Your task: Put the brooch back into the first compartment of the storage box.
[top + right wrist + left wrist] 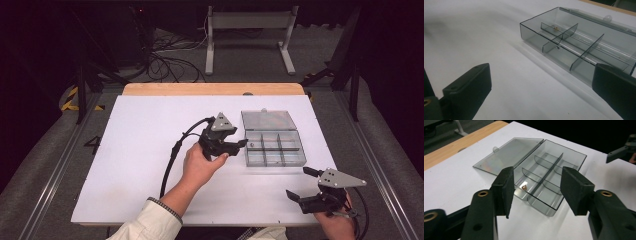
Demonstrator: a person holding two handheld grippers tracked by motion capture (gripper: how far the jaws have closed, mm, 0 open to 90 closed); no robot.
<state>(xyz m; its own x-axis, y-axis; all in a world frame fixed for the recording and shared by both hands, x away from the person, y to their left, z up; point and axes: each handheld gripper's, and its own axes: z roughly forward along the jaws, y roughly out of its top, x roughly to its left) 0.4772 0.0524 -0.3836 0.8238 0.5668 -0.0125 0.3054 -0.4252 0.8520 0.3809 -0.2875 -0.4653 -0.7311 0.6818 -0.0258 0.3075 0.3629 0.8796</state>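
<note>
Smoky clear plastic makes up the compartment box [274, 146], which sits open on the white counter [145, 150] with its lid [267, 120] folded flat behind it. I see my left tongs [240, 144] just beside the box's left edge, jaws parted about halfway with nothing between them, touching nothing. A small coppery piece [524, 187] lies in the corner compartment nearest those tongs. My right tongs [300, 182] hover near the counter's front edge, well apart from the box, jaws spread wide and empty. I can read a dark "4" [93, 145] marked on the grey floor to the left of the counter.
</note>
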